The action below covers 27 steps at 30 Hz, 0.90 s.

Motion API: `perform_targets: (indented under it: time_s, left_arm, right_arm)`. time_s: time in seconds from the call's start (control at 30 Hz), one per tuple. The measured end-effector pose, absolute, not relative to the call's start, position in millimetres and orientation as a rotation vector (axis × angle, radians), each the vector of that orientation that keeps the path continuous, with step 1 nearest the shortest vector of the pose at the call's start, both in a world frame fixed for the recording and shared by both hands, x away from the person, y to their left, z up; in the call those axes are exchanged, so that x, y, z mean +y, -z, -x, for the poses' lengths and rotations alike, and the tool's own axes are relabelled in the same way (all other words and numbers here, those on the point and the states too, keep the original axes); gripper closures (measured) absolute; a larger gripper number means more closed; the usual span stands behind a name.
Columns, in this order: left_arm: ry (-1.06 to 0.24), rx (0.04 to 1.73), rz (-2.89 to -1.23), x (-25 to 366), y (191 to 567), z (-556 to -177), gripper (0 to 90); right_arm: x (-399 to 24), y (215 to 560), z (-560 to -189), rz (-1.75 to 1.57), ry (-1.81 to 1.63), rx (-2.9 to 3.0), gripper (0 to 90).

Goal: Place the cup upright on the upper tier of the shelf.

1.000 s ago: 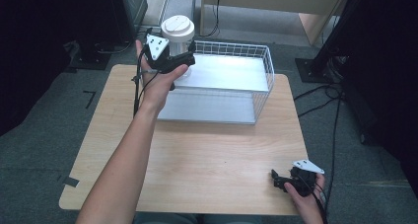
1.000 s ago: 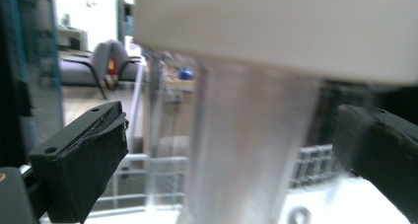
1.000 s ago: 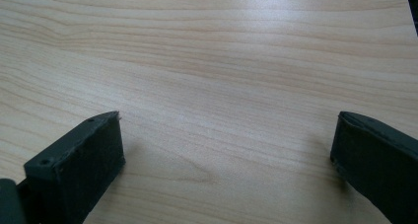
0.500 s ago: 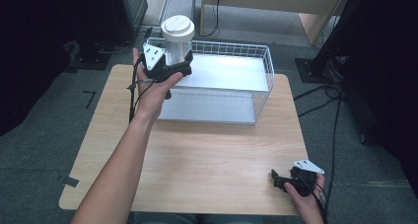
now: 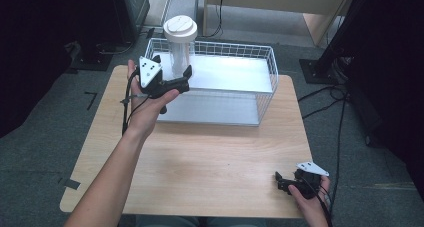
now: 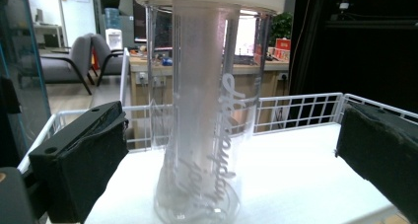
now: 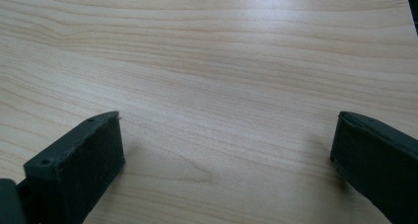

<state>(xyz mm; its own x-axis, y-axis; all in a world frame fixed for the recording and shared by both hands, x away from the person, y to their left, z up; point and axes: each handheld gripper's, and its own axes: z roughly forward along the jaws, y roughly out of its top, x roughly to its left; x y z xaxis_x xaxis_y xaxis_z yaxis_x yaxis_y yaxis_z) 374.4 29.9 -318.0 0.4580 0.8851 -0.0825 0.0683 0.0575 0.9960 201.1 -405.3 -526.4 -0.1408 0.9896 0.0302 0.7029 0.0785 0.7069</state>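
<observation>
A tall clear tumbler (image 5: 179, 52) with a white lid stands upright in the far left corner of the white wire basket (image 5: 265, 82). My left gripper (image 5: 186, 79) hovers just in front of it, open, over the basket's near left side. In the left gripper view the tumbler (image 6: 202, 135) rises straight ahead on the basket's white floor, and the two jaws of the left gripper (image 6: 231, 135) stand wide apart without touching it. My right gripper (image 5: 284, 182) rests low at the table's front right corner, open with nothing between its jaws; the right gripper (image 7: 226, 150) faces bare wood.
The basket sits at the back of the wooden table (image 5: 210, 157). A black cable (image 5: 126, 107) hangs from the left gripper along the wrist. Black stands and cables lie on the floor to the right (image 5: 340, 97).
The left gripper has drawn back and down from the tumbler, toward the person. The tumbler stays standing in the basket. The right gripper has not moved.
</observation>
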Motion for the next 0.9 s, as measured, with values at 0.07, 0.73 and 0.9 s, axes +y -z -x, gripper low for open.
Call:
perform_targets:
  time_s: [0.07, 0.73, 0.9]
  left_arm:
    - [-0.788, 0.911, -1.391, 32.6, 317.9, -367.1, 0.0]
    - [-0.849, 0.923, -1.418, 78.6, 342.1, -317.6, 0.0]
    - [-0.893, 0.908, -1.445, 90.6, 350.8, -303.8, 0.0]
  right_arm:
    - [-405.3, 526.5, -201.0, -1.667, -0.816, 1.899, 0.0]
    - [-405.3, 526.5, -201.0, -1.666, -0.816, 1.899, 0.0]
    - [-405.5, 526.6, -201.1, -1.663, -0.817, 1.9, 0.0]
